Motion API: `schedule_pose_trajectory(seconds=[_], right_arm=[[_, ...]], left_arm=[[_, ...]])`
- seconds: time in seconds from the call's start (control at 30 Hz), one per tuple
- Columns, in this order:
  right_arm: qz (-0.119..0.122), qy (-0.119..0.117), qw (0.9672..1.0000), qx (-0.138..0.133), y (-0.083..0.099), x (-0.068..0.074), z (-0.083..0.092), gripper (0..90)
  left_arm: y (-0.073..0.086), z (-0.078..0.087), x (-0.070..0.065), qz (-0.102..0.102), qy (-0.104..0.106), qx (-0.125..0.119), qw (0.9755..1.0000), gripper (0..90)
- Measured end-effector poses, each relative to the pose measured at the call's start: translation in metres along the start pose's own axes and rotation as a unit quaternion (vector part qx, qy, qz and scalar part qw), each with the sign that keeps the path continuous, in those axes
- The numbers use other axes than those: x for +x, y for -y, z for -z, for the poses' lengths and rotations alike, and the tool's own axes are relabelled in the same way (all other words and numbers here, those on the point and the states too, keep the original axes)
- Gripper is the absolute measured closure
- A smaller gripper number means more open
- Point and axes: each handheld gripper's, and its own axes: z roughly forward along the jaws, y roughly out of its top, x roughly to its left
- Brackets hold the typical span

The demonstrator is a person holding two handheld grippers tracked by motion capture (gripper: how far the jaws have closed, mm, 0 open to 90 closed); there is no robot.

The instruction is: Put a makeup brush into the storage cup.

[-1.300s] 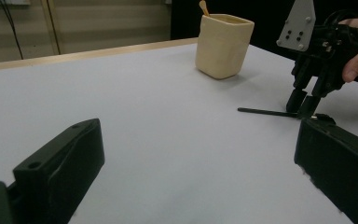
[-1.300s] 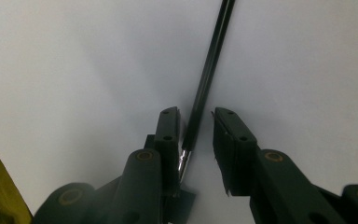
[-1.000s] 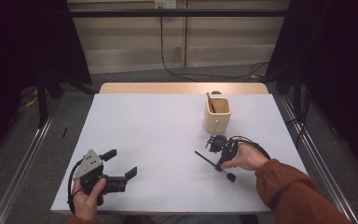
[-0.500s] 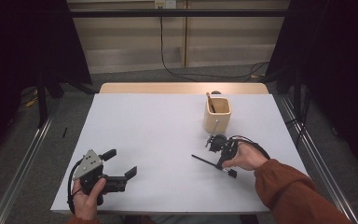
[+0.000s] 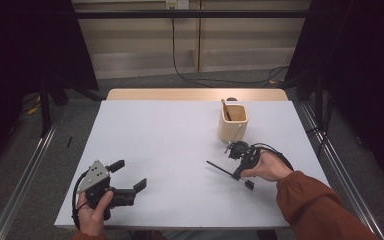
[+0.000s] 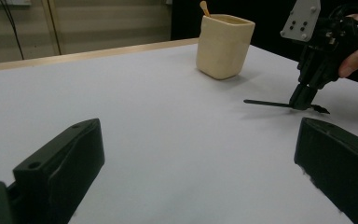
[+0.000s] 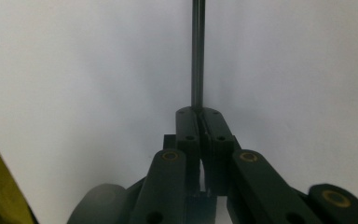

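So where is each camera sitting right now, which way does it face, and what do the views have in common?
High view: above the person's side, looking forward and down on the white table; both forearms enter, left gripper open.
Left gripper view: rides the left gripper, looking level across the table at the beige cup; own jaws apart.
Right gripper view: looks along the right gripper, shut on a thin black stick.
Shared: the stick, cup and right gripper appear in the high and left gripper views.
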Motion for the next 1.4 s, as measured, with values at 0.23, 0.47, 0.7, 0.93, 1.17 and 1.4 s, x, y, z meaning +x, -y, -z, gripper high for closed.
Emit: schedule_pose_trajectory(seconds=[0.23,0.47,0.7,0.93,1.17,1.4], right_arm=[[-0.011,-0.002,0.9987,-0.050,0.004,-0.001,0.010,86.3],[-0.017,-0.005,0.9953,-0.095,0.011,-0.003,0.017,86.3],[-0.003,-0.008,0.9910,-0.134,0.015,0.000,0.024,86.3],[-0.013,-0.006,0.9847,-0.174,0.023,-0.001,0.023,86.3],[-0.016,-0.005,0.9721,-0.234,0.033,-0.003,0.028,86.3],[-0.014,-0.009,0.9575,-0.288,0.041,-0.004,0.032,86.3]], left_arm=[[0.000,0.001,0.000,0.000,0.001,0.002,1.0000,1.4],[0.000,0.000,0.000,-0.002,0.000,0.001,1.0000,1.4],[0.000,0.001,0.000,-0.001,0.004,0.001,1.0000,1.4],[0.000,0.002,0.000,-0.002,0.003,-0.001,1.0000,1.3],[0.000,0.002,0.001,-0.002,0.001,-0.001,1.0000,1.4],[0.000,0.002,0.001,-0.002,0.001,-0.002,1.0000,1.4]])
